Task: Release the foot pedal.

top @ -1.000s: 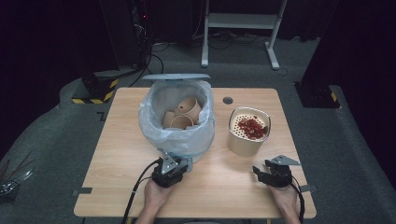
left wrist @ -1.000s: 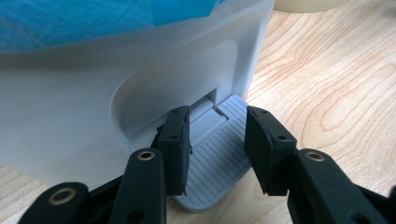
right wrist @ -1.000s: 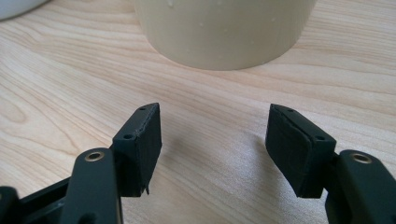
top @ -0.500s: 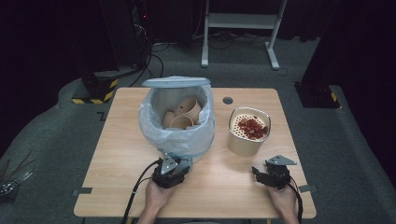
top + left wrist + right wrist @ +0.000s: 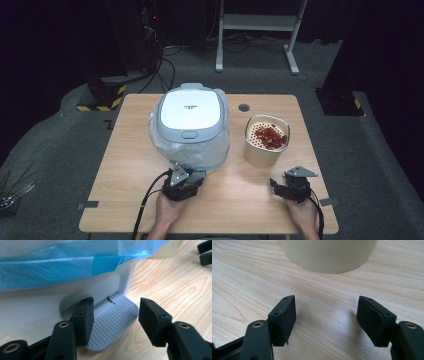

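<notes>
The pedal bin [image 5: 192,127] stands near the middle of the desk [image 5: 125,165], a little to the left, and its white lid [image 5: 190,111] now lies flat over the opening, so nothing of the inside is visible from above. A blue plastic liner [image 5: 62,267] hangs over its rim and down the side; probably it is folded out like this so that the bag does not slip into the bin. The cream container [image 5: 265,141] with the red pieces [image 5: 269,137] on a perforated top stands just beside the bin on the right, apart from it, I think to be within easy reach of the right hand. At the foot of the bin, on the person's side, the grey ribbed pedal [image 5: 113,320] comes out above the wood. The left tongs [image 5: 115,318] are placed low, directly at this pedal: they are wide open, one jaw is close over the left edge of the pedal and the other is clear on its right, and they hold nothing. I judge this position serves for working the pedal, which moves the lid. The right tongs [image 5: 327,320] rest low over the bare desk, in front of the cream container but not touching it, also wide open and empty, as if waiting.
</notes>
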Demonstrator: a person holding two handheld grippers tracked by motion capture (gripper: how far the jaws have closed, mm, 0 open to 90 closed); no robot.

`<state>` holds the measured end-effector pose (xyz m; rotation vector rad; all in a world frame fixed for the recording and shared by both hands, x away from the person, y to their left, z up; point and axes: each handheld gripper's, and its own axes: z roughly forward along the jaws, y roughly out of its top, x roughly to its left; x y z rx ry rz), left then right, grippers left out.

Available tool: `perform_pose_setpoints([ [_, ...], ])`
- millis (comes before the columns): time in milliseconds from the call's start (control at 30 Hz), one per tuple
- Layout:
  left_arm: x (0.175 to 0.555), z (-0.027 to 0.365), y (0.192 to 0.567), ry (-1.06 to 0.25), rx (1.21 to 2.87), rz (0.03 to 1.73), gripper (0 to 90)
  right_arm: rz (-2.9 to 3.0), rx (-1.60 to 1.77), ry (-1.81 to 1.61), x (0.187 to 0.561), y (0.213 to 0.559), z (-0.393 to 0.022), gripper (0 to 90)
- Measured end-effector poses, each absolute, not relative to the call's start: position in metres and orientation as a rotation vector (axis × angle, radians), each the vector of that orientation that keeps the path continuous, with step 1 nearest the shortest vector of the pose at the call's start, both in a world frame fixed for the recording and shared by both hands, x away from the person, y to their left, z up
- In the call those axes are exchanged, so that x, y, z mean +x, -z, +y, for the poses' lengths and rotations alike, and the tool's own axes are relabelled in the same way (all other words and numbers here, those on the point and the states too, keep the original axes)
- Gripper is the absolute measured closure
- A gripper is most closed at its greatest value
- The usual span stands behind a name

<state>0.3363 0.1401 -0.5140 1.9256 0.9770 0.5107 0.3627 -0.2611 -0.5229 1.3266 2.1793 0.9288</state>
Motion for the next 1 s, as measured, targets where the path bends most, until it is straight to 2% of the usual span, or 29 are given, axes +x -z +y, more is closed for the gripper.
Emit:
perform_pose_setpoints([
  [500, 0.319, 0.178, 0.506, -0.483, 1.848, 1.035, 41.6, 2.179, 1.325, -0.928, 0.363, 0.523, -0.261, 31.9],
  [1000, 0.332, 0.216, 0.524, -0.662, 1.928, 1.265, 38.1, 2.178, 1.327, -0.928, 0.363, 0.523, -0.261, 31.7],
])
